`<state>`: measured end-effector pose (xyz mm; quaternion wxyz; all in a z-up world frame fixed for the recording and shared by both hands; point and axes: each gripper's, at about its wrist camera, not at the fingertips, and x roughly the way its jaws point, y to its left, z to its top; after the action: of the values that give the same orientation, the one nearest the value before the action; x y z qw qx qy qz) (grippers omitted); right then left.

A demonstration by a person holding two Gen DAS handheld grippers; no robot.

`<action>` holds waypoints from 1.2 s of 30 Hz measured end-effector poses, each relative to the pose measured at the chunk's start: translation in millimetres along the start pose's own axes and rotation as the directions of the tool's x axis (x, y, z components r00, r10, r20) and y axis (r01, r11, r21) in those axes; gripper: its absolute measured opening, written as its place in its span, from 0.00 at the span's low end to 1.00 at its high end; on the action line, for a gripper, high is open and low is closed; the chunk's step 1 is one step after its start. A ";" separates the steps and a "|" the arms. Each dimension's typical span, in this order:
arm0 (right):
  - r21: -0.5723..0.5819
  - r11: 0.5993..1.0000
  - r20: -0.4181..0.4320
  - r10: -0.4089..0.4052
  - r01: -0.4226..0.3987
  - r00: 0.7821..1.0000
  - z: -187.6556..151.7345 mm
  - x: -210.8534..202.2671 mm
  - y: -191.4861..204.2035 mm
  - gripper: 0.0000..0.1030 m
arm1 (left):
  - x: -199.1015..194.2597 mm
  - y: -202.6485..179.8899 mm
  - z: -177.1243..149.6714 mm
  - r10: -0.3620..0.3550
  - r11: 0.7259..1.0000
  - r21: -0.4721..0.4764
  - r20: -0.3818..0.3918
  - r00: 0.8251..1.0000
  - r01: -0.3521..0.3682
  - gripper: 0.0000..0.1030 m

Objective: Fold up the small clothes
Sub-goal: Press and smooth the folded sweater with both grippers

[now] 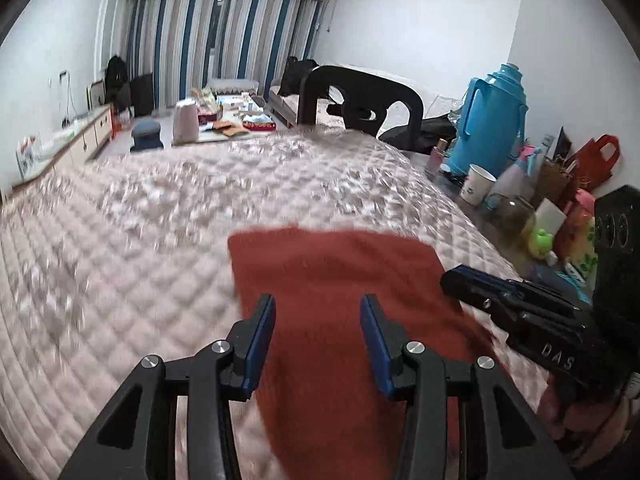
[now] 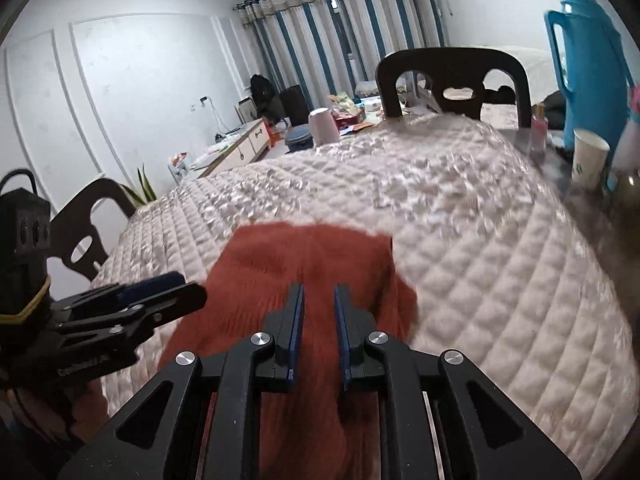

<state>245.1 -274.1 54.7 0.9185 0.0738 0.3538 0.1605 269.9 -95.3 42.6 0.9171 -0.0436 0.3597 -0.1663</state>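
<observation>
Left gripper (image 1: 318, 308) fingers spread apart, gripping nothing, above the rust-red knitted cloth (image 1: 336, 280). Right gripper (image 2: 319, 296) fingers narrowly parted, nothing visibly pinched, over the same cloth. Cloth lying flat near the front edge of the pale quilted surface (image 1: 160, 220).

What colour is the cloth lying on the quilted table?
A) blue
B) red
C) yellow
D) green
B: the cloth spread on the quilted table cover in front of both grippers is rust red; the blue thing is the flask at the table's edge.
</observation>
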 end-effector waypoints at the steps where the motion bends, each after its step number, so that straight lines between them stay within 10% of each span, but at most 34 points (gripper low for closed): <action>1: -0.002 1.000 -0.020 -0.010 0.010 1.000 6.4 9.8 -1.3 0.14 | 10.5 -0.2 5.9 0.012 1.000 0.001 -0.018 1.000 -0.012 0.45; 7: 0.068 0.997 -0.079 -0.042 0.047 0.996 5.4 50.2 -34.4 0.14 | 58.1 4.6 -3.7 0.078 0.997 0.014 -0.109 0.991 -0.077 0.46; 18: -0.035 0.999 0.022 -0.020 0.021 1.000 -10.4 -15.9 7.9 0.16 | 3.4 -3.0 -20.5 0.070 0.997 0.028 -0.048 0.996 -0.069 0.46; 36: -0.004 0.999 -0.053 -0.038 0.038 0.998 -58.6 -37.9 -1.9 0.16 | -33.7 -8.8 -69.6 0.056 0.998 0.024 -0.055 0.997 -0.055 0.47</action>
<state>179.6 -287.7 34.7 0.9118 0.0613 0.3790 0.1456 197.5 -89.4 14.8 0.9114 -0.0187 0.3844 -0.1459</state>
